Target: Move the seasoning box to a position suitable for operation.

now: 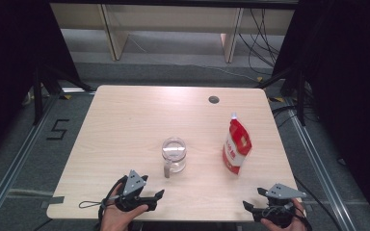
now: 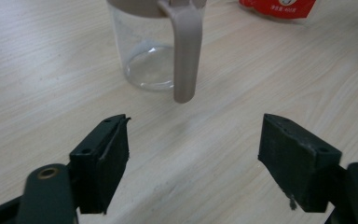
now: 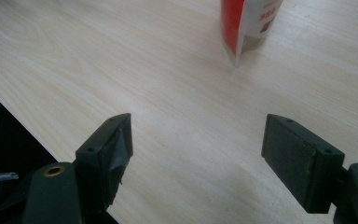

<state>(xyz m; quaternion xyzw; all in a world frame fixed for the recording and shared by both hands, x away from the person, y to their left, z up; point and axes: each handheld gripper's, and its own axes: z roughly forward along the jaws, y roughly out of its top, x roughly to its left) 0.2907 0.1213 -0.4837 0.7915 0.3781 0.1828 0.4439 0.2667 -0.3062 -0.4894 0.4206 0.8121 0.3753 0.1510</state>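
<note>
High view, red-and-white pouch (image 1: 236,147), print unreadable, floor mark "5" (image 1: 58,130)

Clear glossy jug (image 1: 174,153), matt beige handle (image 2: 186,51), glossy pouch (image 1: 236,144), matt wood-grain table (image 1: 125,125).

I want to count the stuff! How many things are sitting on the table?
2: a clear jug near the table's middle, and a red and white pouch standing to its right. Nothing seems hidden.

light: even overhead | glare: far table (image 1: 173,94) edge | surroundings dark | close views soft
</note>
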